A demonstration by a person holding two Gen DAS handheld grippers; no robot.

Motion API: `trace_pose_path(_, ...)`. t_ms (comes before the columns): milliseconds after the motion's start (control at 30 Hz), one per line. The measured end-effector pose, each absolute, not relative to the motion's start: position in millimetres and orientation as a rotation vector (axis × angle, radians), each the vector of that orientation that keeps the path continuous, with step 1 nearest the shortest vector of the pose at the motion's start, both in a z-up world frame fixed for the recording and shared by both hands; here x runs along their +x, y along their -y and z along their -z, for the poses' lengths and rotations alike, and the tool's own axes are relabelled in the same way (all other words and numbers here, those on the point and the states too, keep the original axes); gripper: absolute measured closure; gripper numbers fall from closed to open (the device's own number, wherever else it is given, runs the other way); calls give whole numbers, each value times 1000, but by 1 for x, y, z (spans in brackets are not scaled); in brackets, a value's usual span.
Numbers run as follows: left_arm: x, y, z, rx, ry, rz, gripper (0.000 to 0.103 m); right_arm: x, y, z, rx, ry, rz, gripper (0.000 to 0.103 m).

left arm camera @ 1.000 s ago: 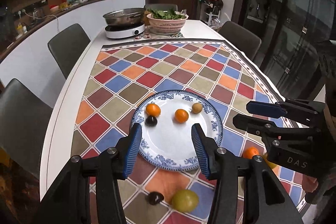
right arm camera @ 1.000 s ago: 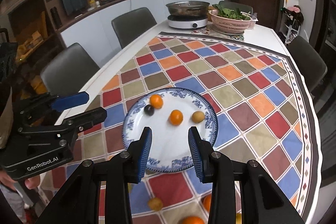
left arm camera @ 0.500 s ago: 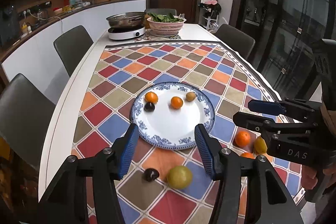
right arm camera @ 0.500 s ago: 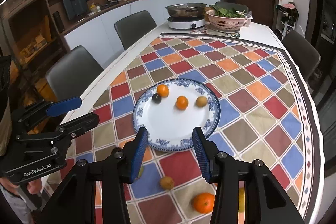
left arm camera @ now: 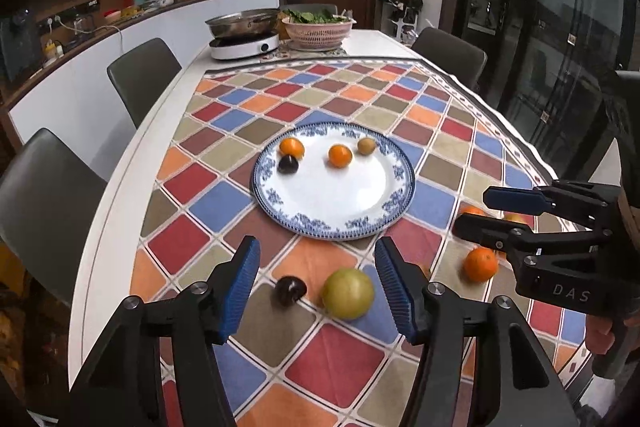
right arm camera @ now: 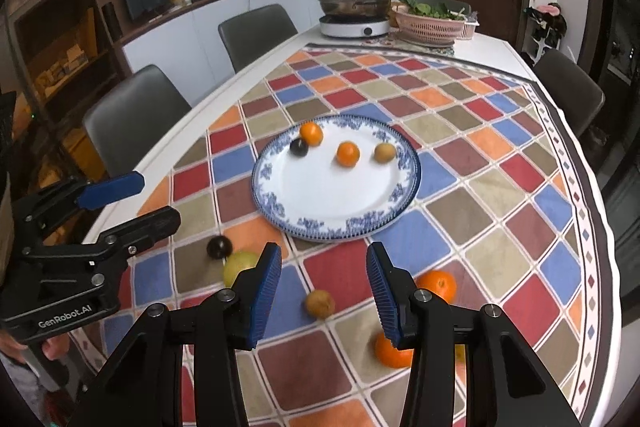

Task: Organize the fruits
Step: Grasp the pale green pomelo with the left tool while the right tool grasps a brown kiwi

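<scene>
On the plate (left arm camera: pixel 334 203): two oranges, one dark plum (left arm camera: pixel 288 164), one brownish fruit (left arm camera: pixel 366 145), all at its far side. Loose on the tablecloth (left arm camera: pixel 336 355) near me: green apple (left arm camera: pixel 348 293) and dark fruit (left arm camera: pixel 290 290) between my left gripper (left arm camera: pixel 318 287) fingers' line of sight, below the tips. Small brown fruit (right arm camera: pixel 320 303) sits between my right gripper (right arm camera: pixel 322 291) fingers; orange (right arm camera: pixel 438 285) just right of it, another orange (right arm camera: pixel 390 351) partly hidden behind the right finger. Both grippers open, empty, hovering above the tabletop, side by side, aimed at the plate.
</scene>
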State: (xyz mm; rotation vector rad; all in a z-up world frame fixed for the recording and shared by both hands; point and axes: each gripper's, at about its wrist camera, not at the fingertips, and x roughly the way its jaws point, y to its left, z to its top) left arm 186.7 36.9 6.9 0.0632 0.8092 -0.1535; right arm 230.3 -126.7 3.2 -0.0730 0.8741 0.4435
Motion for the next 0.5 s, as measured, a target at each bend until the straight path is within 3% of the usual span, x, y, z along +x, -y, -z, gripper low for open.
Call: trace_pose_path(500, 186, -33, 40, 78, -904, 190, 44, 225, 118, 42, -118, -972, -464, 58)
